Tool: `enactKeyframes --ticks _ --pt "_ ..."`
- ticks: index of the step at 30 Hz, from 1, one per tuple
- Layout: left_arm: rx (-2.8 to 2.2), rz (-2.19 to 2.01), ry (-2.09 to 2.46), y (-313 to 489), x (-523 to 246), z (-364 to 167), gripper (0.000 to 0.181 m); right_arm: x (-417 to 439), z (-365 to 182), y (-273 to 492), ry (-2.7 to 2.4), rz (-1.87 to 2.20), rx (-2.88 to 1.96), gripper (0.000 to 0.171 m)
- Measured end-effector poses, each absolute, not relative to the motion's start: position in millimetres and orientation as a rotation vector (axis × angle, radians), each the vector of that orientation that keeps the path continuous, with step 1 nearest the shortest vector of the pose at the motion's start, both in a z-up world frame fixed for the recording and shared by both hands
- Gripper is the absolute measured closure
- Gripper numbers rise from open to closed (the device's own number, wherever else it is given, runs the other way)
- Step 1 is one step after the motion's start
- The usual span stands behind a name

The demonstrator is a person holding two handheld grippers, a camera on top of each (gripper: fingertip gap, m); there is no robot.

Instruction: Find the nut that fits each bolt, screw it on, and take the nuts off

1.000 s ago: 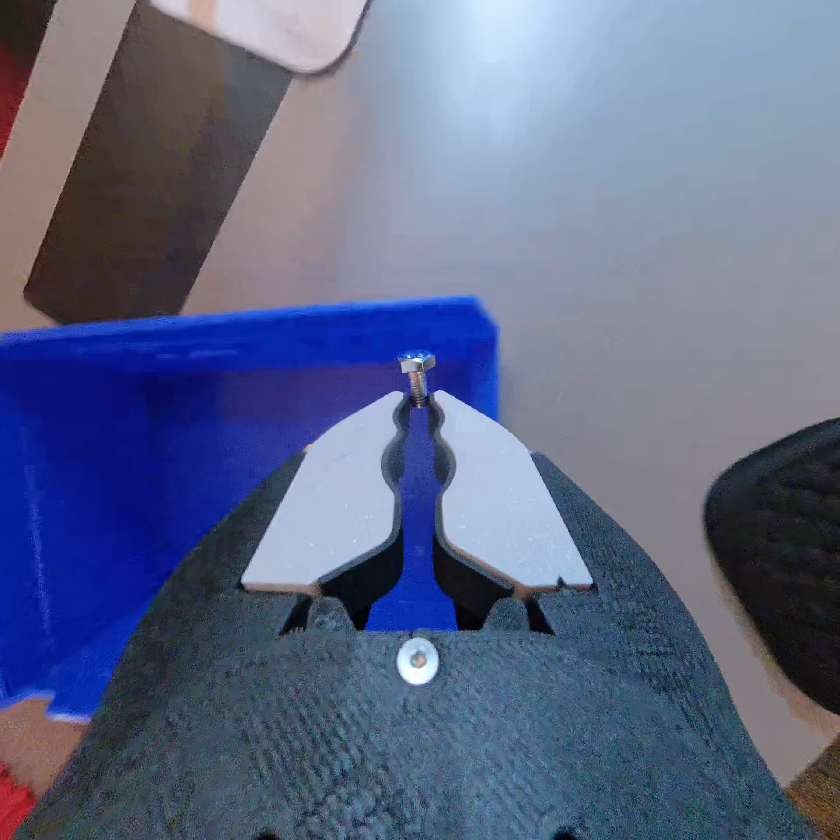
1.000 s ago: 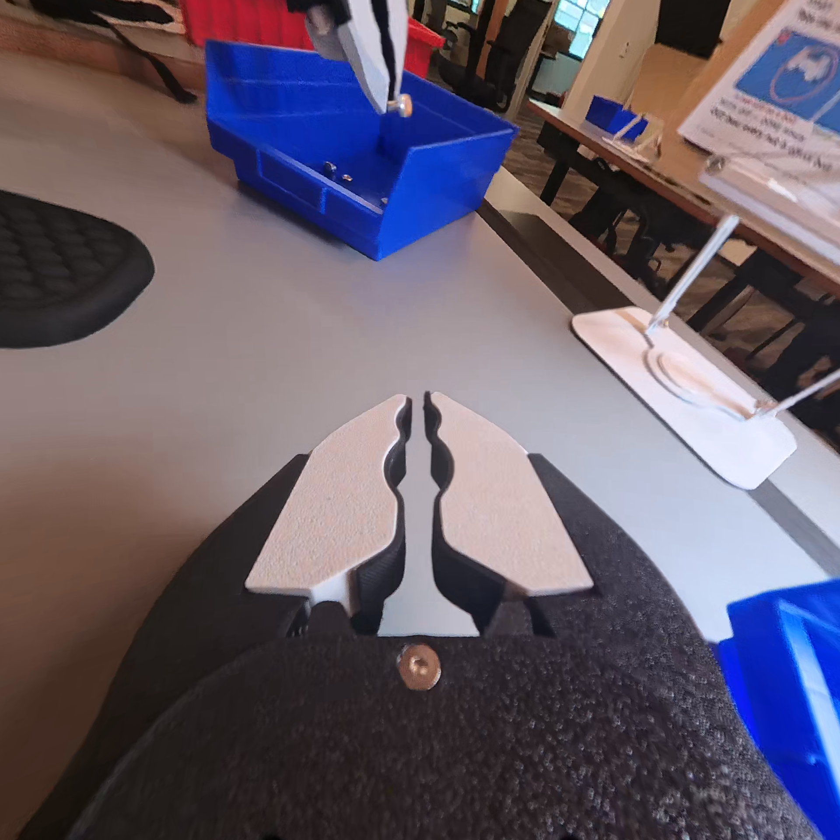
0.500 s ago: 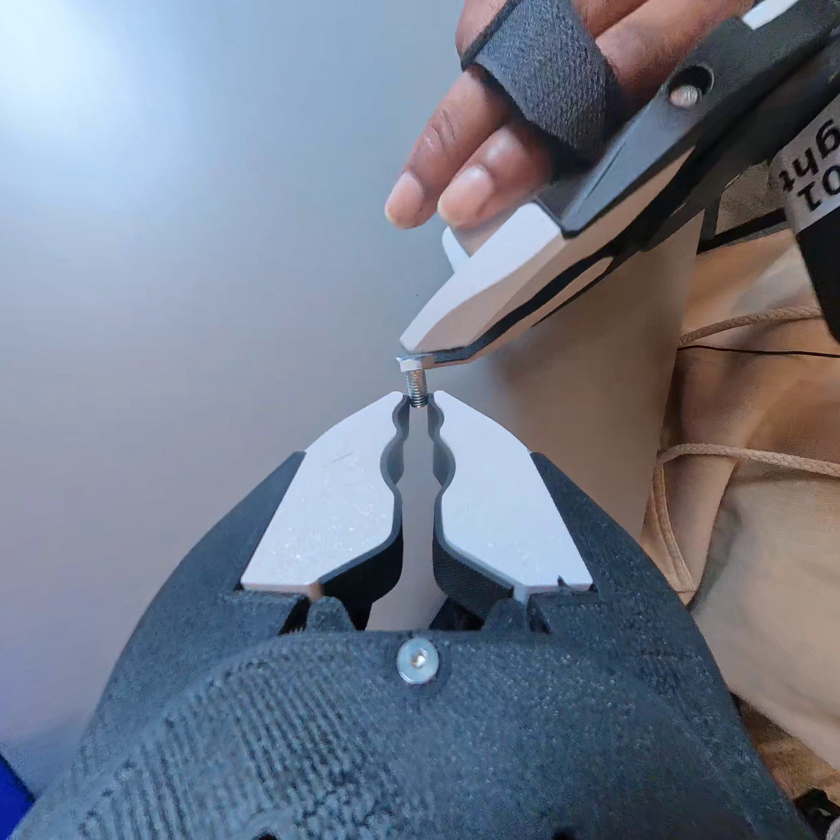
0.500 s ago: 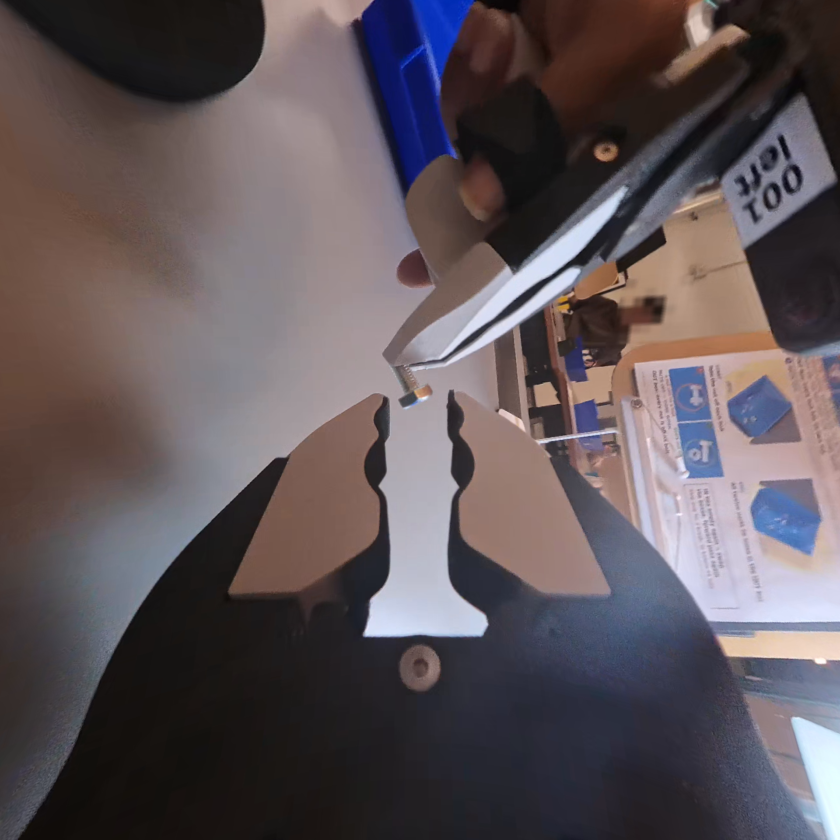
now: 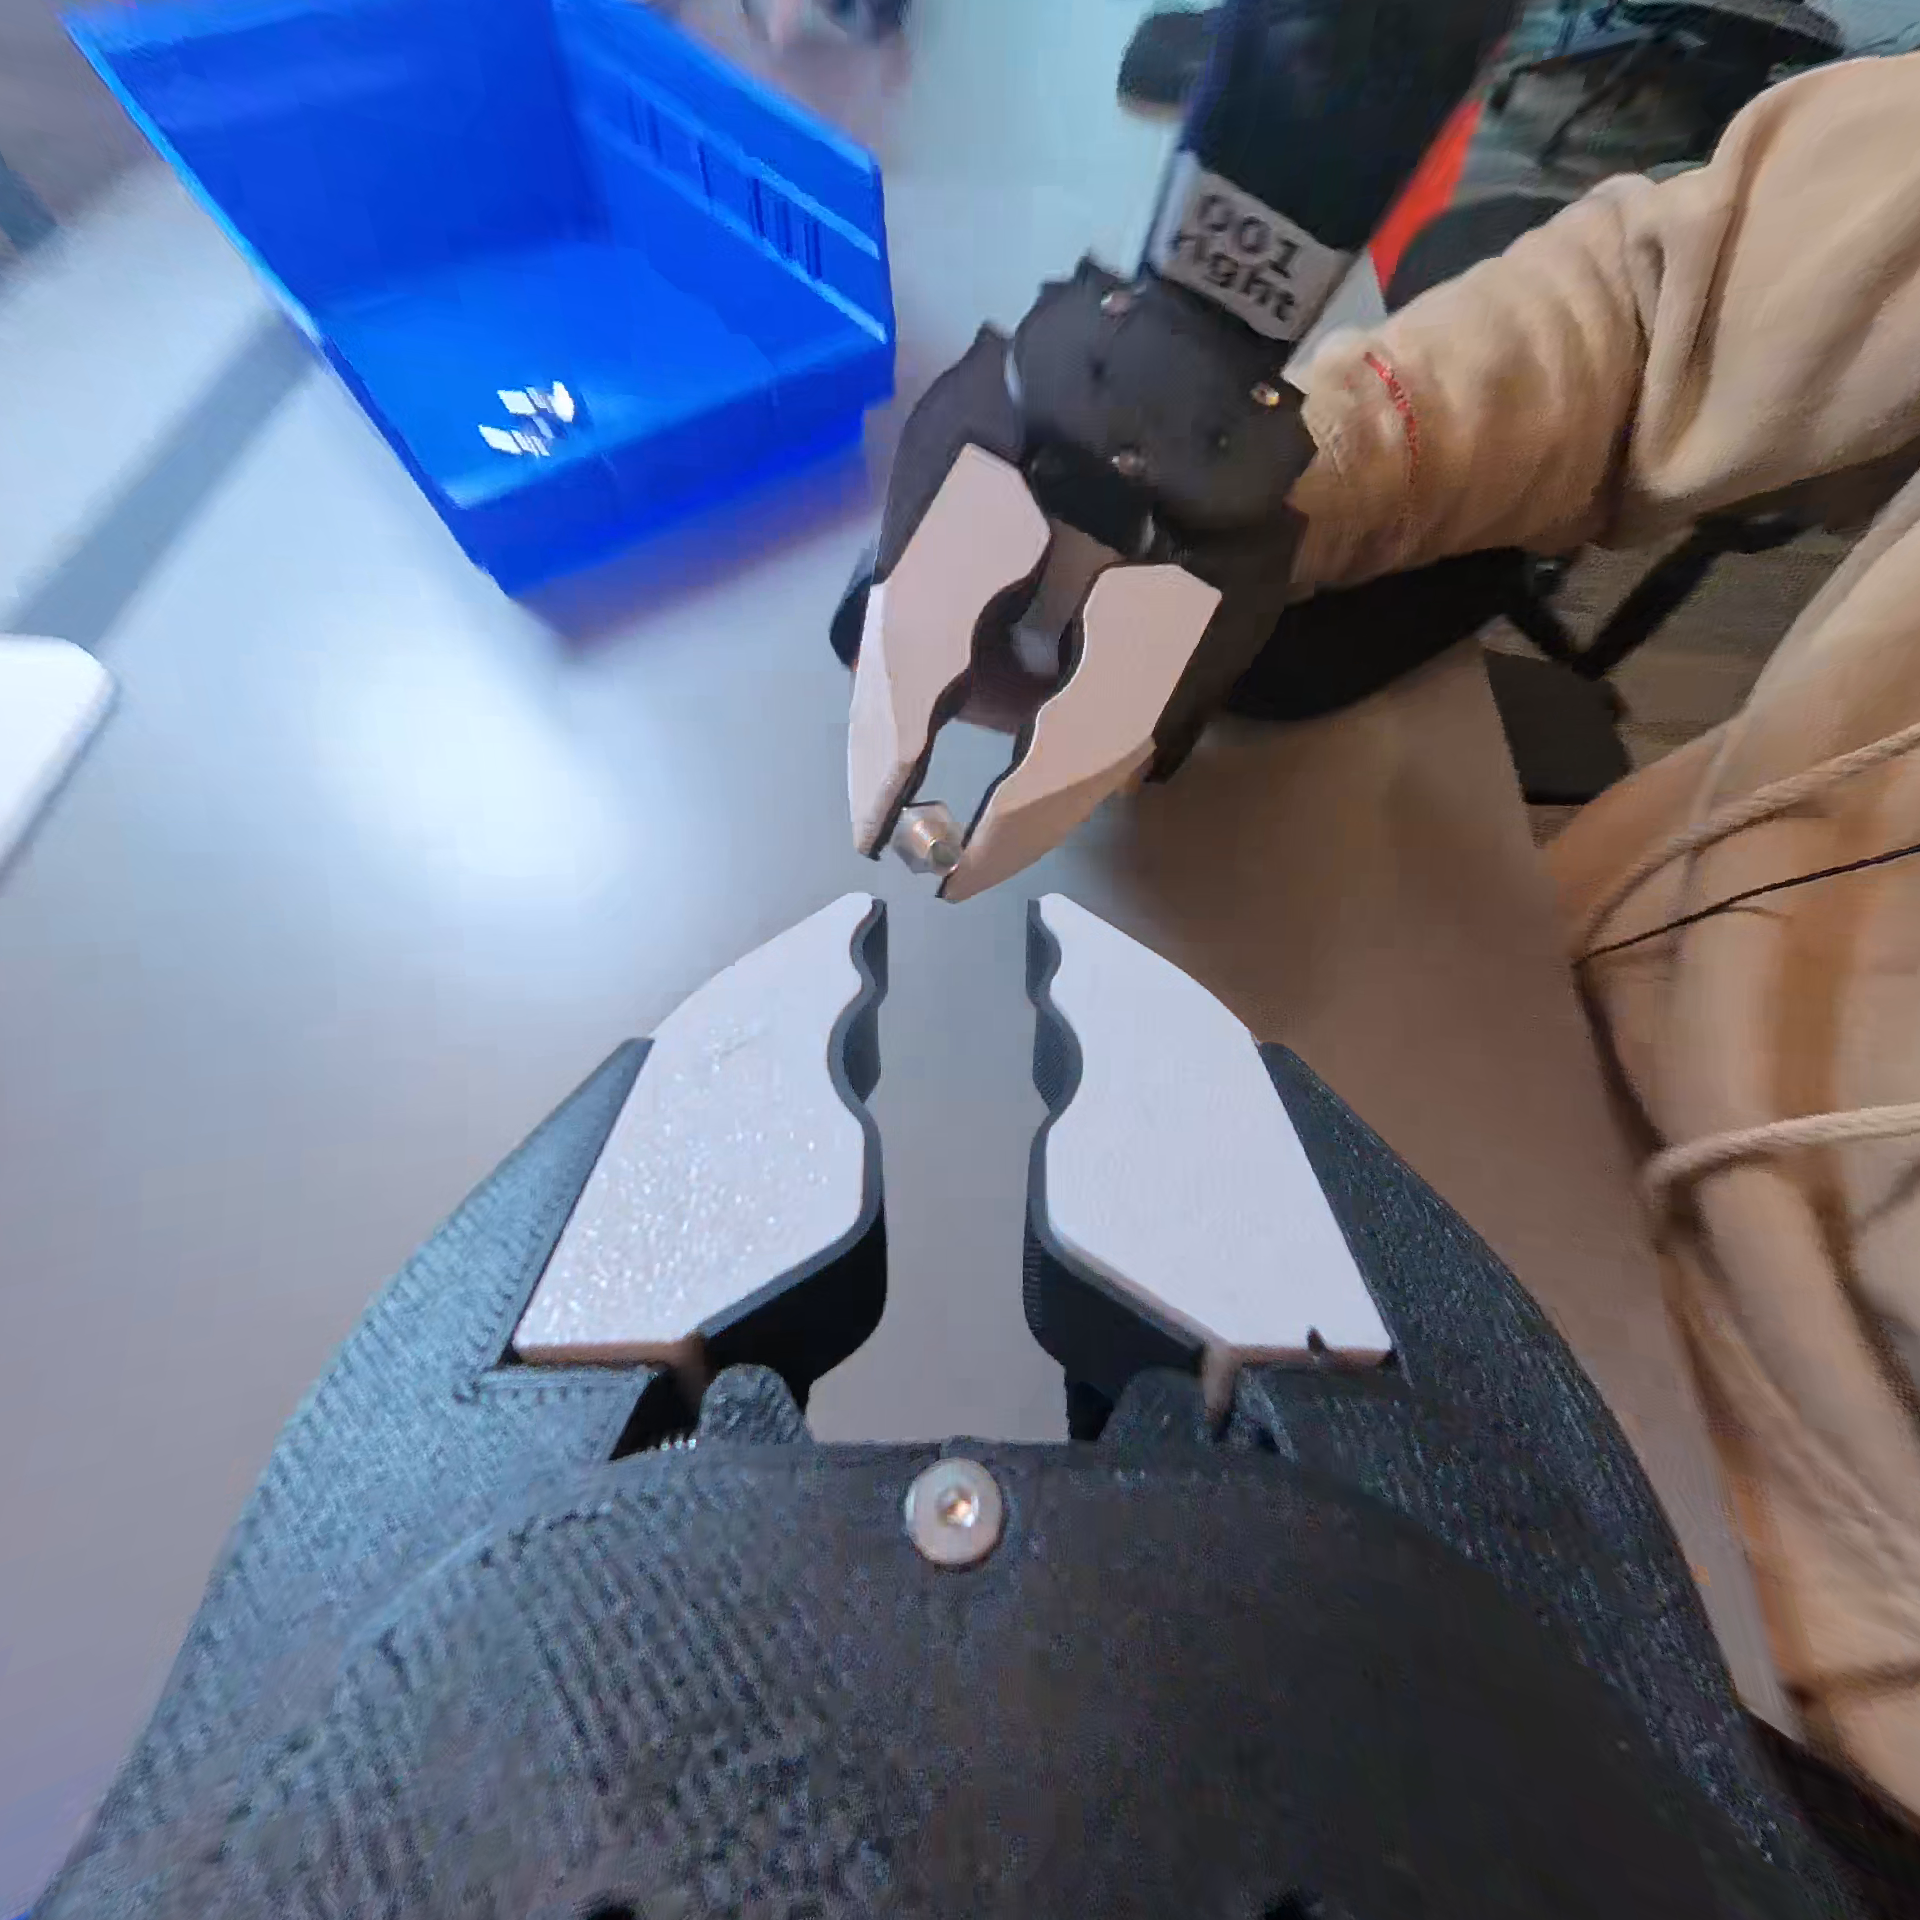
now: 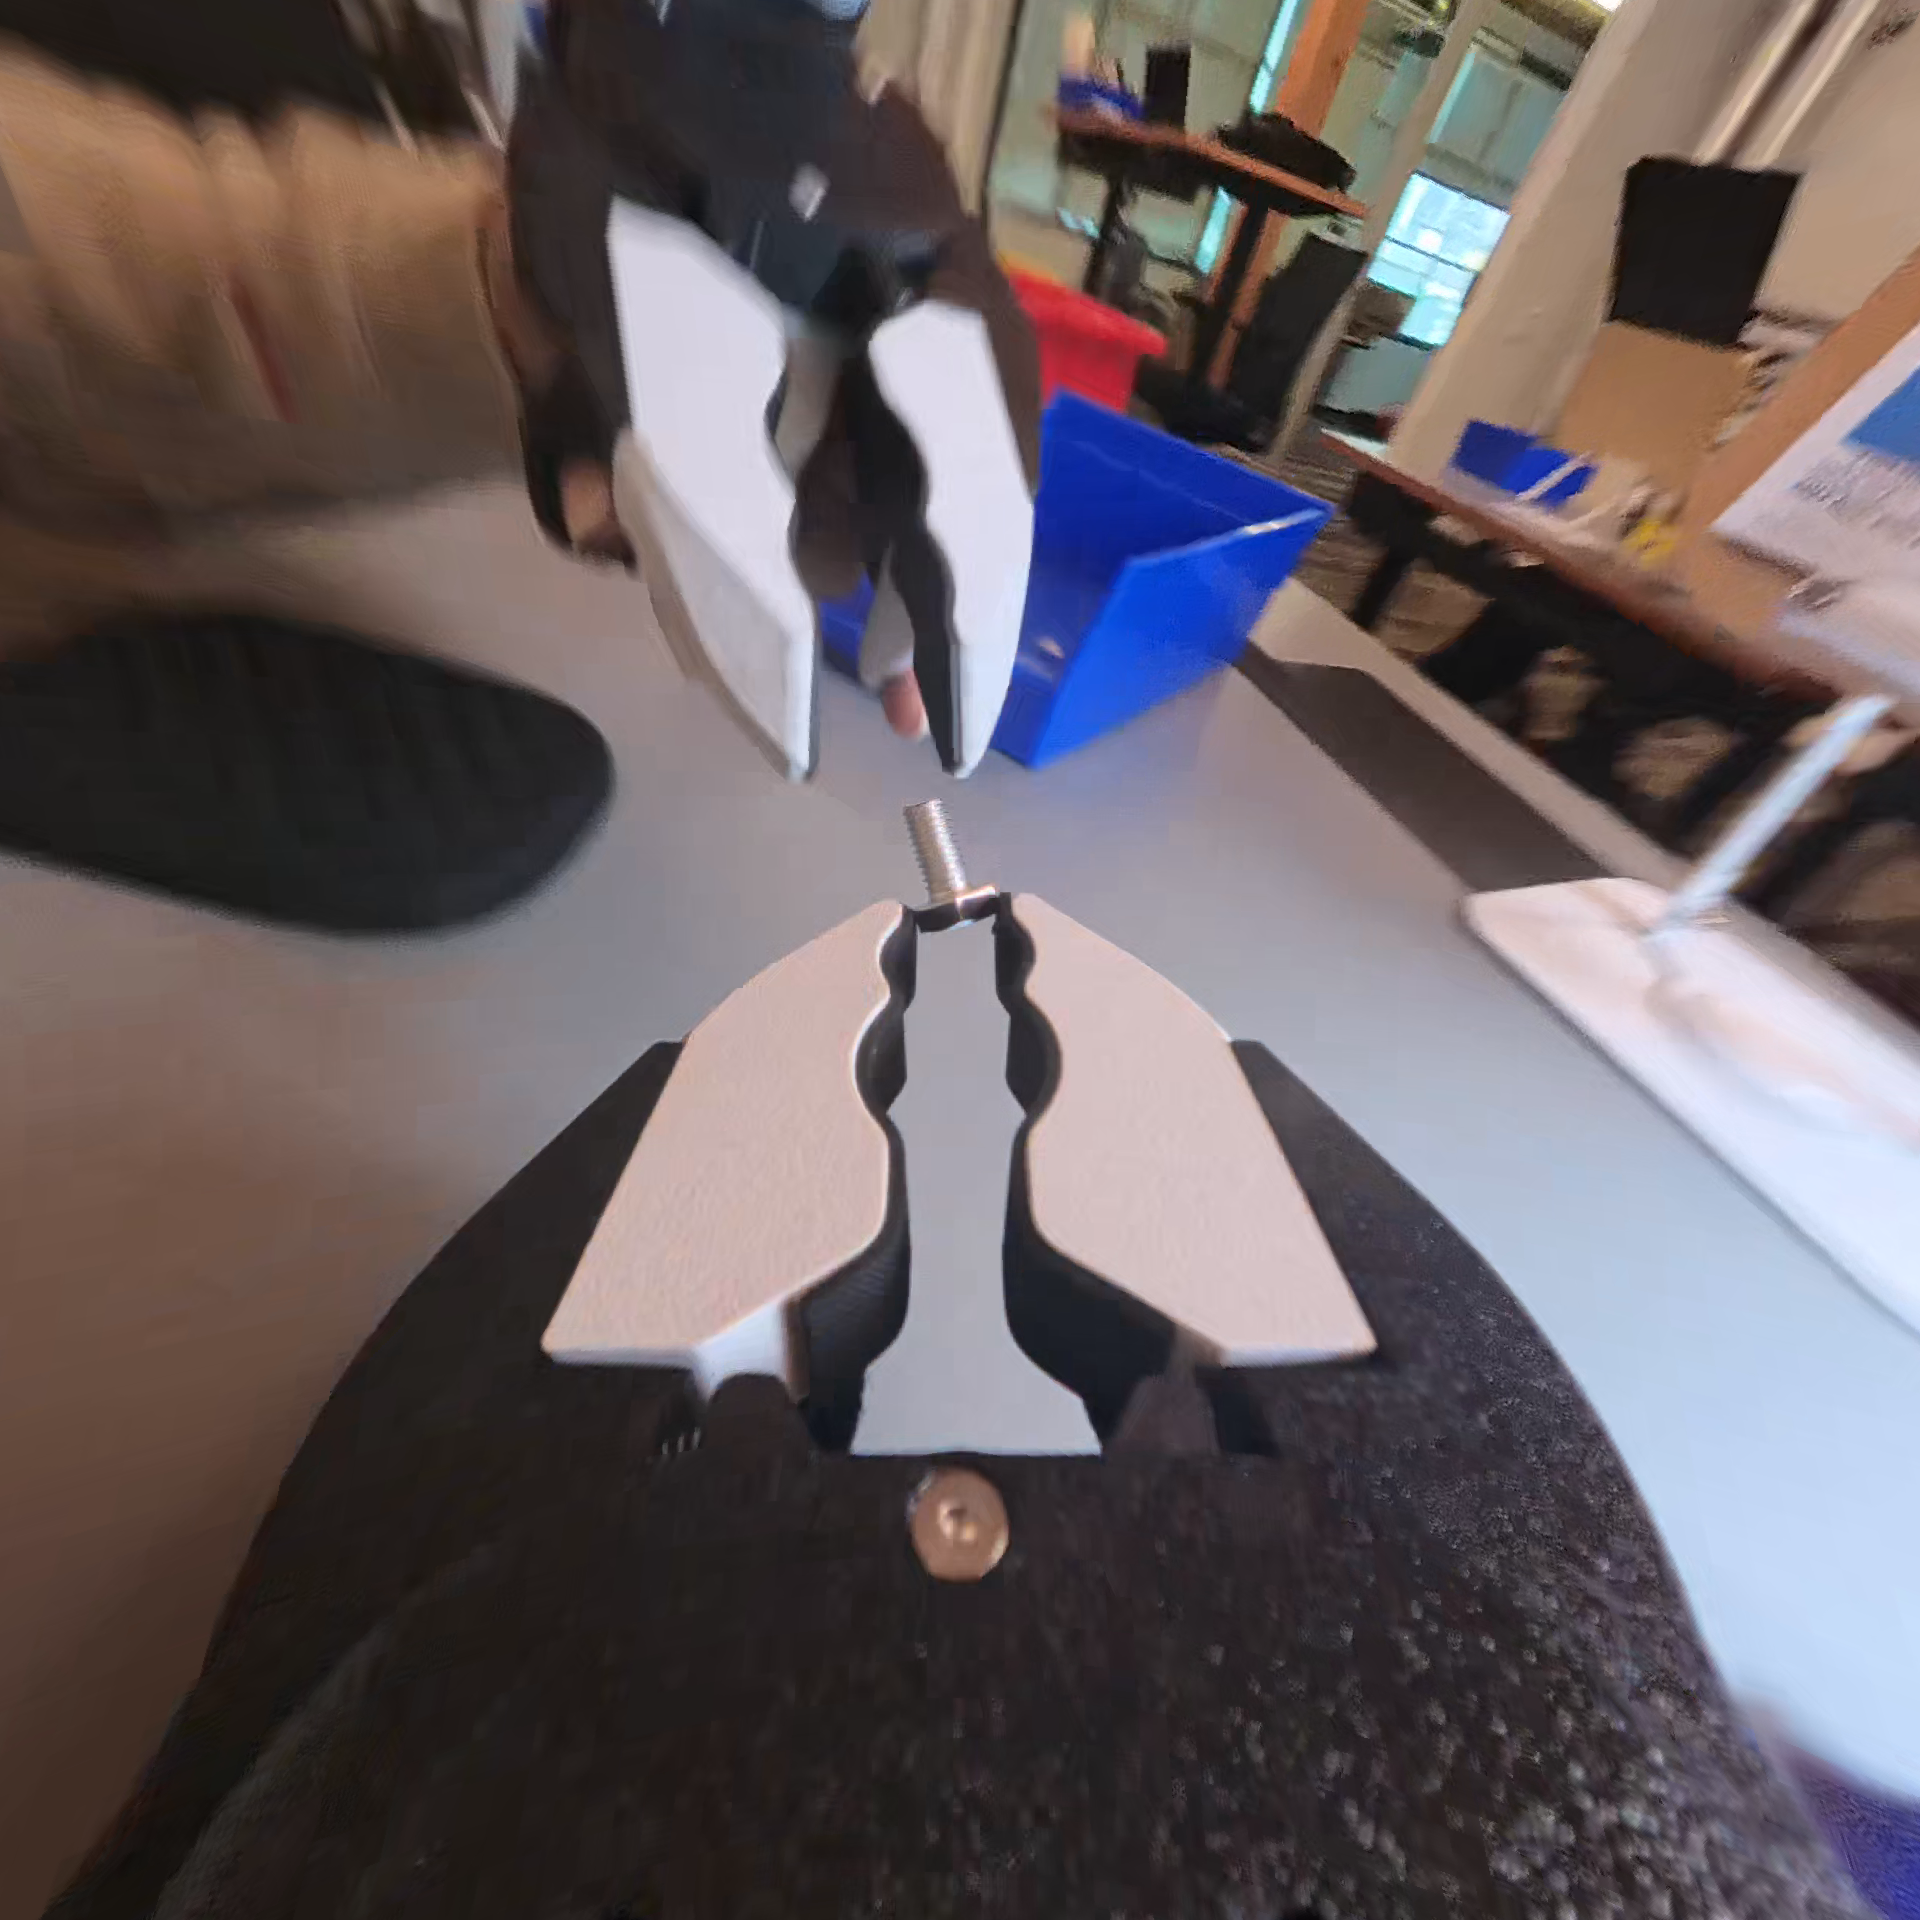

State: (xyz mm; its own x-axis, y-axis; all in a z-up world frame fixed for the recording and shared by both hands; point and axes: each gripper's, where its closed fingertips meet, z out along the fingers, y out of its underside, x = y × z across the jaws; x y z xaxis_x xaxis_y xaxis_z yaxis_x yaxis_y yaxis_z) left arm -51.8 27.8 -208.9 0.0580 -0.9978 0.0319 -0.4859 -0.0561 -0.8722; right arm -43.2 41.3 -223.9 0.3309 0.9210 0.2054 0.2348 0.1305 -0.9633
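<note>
A small silver hex bolt (image 6: 928, 847) is held by its head in my right gripper (image 6: 958, 914), threaded end pointing away from it. No nut shows on the thread. In the left wrist view the right gripper (image 5: 920, 862) hangs just ahead, with the bolt (image 5: 925, 836) between its tips. My left gripper (image 5: 958, 906) is open and empty, its tips just short of the bolt. It also shows in the right wrist view (image 6: 881, 767), open, a little beyond the bolt's thread. A blue bin (image 5: 665, 260) holds a few small shiny metal parts (image 5: 530, 421).
Everything is over a grey table (image 5: 312, 883). A black padded mat (image 6: 260, 769) lies to the left. A white stand base (image 6: 1662, 997) sits at the right. The blue bin (image 6: 1143, 582) and a red bin (image 6: 1081, 332) are farther back. A beige sleeve (image 5: 1558, 364) reaches in from the right.
The bolt has passed from my left gripper to my right one. The left jaws have opened and let go of the thread. The right jaws have shut on the head.
</note>
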Motion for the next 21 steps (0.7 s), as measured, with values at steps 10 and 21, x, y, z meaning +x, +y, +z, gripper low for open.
enactKeyframes --ticks 10,21 --pt "-1.386 -1.006 1.435 9.0 -38.5 -193.0 0.173 -52.8 -205.8 13.4 -1.082 1.189 -1.351 0.157" --pt "-1.455 -1.063 1.450 5.8 -39.1 -204.1 0.174 -54.2 -221.5 10.0 -1.225 1.015 -1.333 0.157"
